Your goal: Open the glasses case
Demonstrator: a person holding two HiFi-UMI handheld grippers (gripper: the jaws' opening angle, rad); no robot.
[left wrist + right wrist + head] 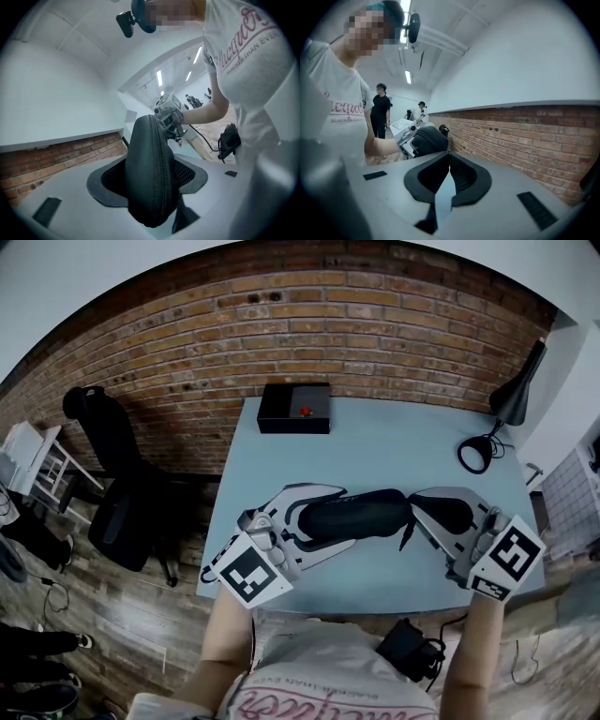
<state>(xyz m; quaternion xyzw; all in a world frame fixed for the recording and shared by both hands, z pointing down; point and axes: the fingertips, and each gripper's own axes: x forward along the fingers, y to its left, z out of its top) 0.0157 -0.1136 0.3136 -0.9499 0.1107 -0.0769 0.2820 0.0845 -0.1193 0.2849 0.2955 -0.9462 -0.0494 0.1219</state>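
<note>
Whether the clenched fingers (464,176) of the right gripper (449,153) pinch a zip pull cannot be made out: their tips meet at the right end of the glasses case (356,515), which hides that spot in the right gripper view. The left gripper (328,519) has its fingers (105,180) spread wide and grasping the case's left half, their tips hidden behind it. The case lies lengthwise from left to right, over the near part of the pale blue worktop (375,446).
</note>
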